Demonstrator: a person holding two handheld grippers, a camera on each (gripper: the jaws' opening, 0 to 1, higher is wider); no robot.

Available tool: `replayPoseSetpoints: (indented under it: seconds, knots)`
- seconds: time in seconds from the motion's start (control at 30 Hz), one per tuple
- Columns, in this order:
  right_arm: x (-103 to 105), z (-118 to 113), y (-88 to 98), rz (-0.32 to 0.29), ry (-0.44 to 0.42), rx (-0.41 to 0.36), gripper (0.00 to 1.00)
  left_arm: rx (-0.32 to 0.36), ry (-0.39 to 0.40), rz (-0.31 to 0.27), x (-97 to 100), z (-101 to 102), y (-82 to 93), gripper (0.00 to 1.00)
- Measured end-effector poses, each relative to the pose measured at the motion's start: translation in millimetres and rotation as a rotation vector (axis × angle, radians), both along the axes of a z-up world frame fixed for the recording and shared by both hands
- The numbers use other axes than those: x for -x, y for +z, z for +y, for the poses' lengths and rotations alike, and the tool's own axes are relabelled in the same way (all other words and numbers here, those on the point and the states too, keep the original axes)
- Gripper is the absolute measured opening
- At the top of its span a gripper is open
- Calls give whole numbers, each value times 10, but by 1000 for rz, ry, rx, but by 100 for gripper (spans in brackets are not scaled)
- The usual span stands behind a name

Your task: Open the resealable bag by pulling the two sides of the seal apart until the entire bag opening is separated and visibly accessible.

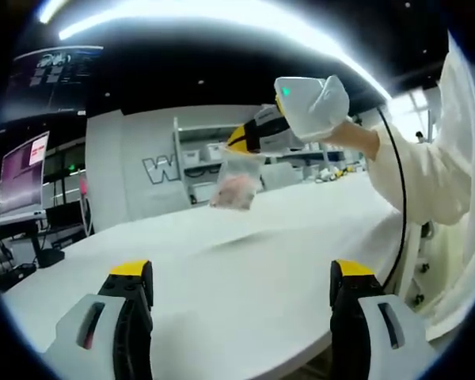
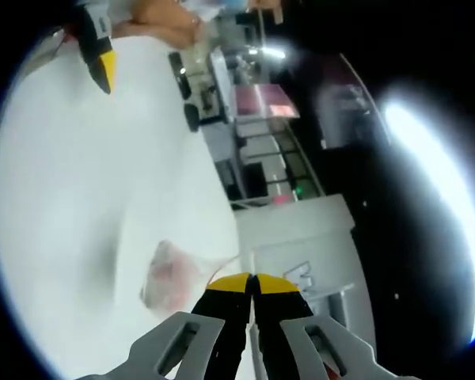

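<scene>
**Bag lifted clear of table, pinched at top edge by right gripper**

Spread across both views: a broad white table (image 1: 245, 269), its surface bare and glossy under a long ceiling light strip (image 1: 222, 12). Behind it in the left gripper view, a grey partition wall (image 1: 142, 170) with large white lettering, partly hidden, and white shelving (image 1: 194, 158) alongside. At far left, a monitor (image 1: 22, 176) showing a pinkish screen on a stand.

At right edge of the left gripper view, a person's white sleeve (image 1: 427, 166), arm reaching in toward the middle of the frame. At the end of that arm, the right gripper (image 1: 241, 141), seen from the side, black-and-yellow tips pointing left and clamped onto the top edge of the resealable bag (image 1: 237, 184). Bag clear plastic, hanging below the tips, held up off the table, something pinkish inside; whether the seal is parted cannot be told.

Seen from the right gripper view: right gripper (image 2: 253, 286) with jaws pressed together, yellow tips meeting on the bag's edge, bag (image 2: 174, 277) trailing off to the left of them against the table.

Left gripper (image 1: 241, 273) low over the table, jaws spread wide apart, nothing between them, well away from the bag. One yellow-tipped jaw of it at upper left in the right gripper view (image 2: 103, 59).
</scene>
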State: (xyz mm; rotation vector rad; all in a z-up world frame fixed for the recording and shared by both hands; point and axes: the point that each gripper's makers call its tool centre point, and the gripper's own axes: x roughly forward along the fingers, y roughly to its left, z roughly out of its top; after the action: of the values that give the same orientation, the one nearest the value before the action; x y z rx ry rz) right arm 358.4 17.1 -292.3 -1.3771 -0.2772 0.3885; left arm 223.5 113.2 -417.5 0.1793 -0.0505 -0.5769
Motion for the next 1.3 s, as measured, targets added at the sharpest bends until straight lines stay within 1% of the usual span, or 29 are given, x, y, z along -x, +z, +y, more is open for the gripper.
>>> replayPoseSetpoints:
  seconds: [0.3,0.5,0.57,0.63,0.83,1.3]
  knots:
    - [-72,5,36,2,-1,-25,0,1,-3,4,-1,-18,-8,91]
    - [-251,-8,-13,70,1,-105,0,2,-4,0,2,-19,5,91]
    - [-321,-24,-24,77,-1,-116,0,5,-2,0,1,-7,5,91]
    - [-372,-60,-40,74,-20,-108,0,6,0,2,-5,5,2,91]
    - [-411,-73,-45,62,-34,-86,0,5,2,5,-30,17,-3,91]
    - [-463,-23,-86,71,-29,-88,0,0,-5,6,-40,-2,-3,91]
